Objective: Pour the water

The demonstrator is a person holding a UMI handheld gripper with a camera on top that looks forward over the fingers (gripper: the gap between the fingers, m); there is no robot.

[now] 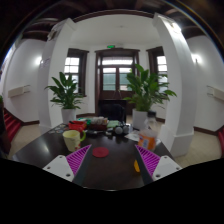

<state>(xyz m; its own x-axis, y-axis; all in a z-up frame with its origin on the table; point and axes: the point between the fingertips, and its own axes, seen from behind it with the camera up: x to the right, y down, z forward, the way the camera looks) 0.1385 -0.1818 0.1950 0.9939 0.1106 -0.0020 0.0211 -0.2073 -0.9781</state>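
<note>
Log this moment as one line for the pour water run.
step: approach | tool: open, holding nothing | table: dark, cluttered | ahead of the fingers: yellow-green cup, red lid, orange-capped bottle | pouring: not yet begun

Single view, gripper-mounted. Looks forward along fingers, level, slightly above desk (40, 150). Desk items near; potted plants (66, 92), double door (116, 78) far. No second view, no overlap.
</note>
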